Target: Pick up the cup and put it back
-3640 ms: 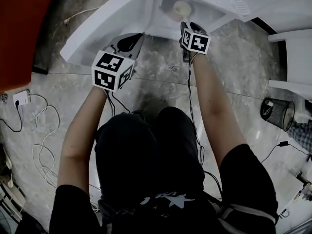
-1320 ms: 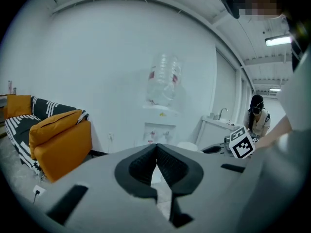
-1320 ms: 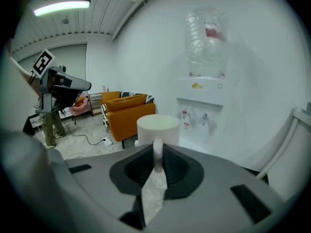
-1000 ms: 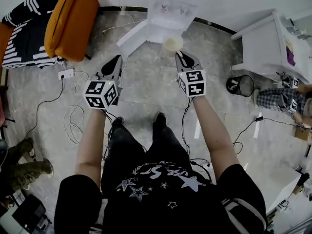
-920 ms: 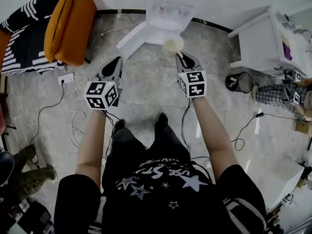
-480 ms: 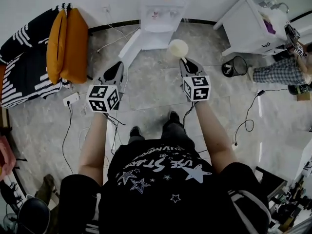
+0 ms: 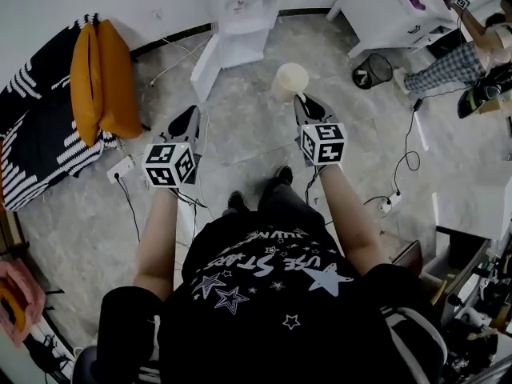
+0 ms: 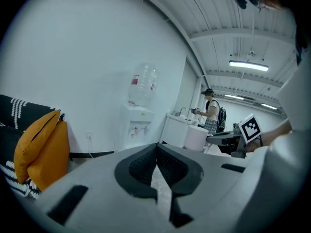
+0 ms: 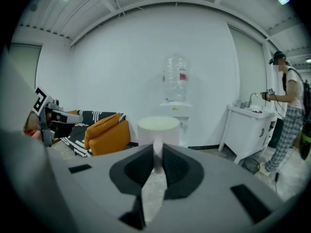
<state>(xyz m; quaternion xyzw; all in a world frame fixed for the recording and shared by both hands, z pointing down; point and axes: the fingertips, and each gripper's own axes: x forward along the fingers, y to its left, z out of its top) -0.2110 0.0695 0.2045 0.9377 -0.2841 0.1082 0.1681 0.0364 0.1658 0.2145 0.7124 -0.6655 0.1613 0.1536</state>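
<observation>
Orange cushion (image 7: 100, 78) is sitting at my 10 o'clock, not involved. Left gripper (image 7: 190, 114) is hanging at 11, jaws pressed together with nothing between them, just riding along.

Water dispenser (image 7: 244, 6) is showing at 12 with its lower door (image 7: 206, 64) standing open.

Cup (image 7: 290, 78) is riding in the air at 1 o'clock, upright, mouth up, well apart from the dispenser. Right gripper (image 7: 304, 102) is carrying it. Its jaws are nearly closed and pinching a thin white part on the cup's near side. I can't tell whether that's the handle or the wall.

What's changing: a few seconds back I was crouching with the cup down inside the dispenser's lower compartment. Now I'm standing and backing away, and the dispenser is shrinking and drifting off to the cup's 11.

So I'm reading the pick-up as done and the put-back as still pending. That means returning to 12, going low and keeping the cup level, since a pinch that thin could let it swing.

Bin (image 7: 372, 70) is sitting at 2 with another person (image 7: 468, 50) working beyond it. I'm staying clear of both.
</observation>
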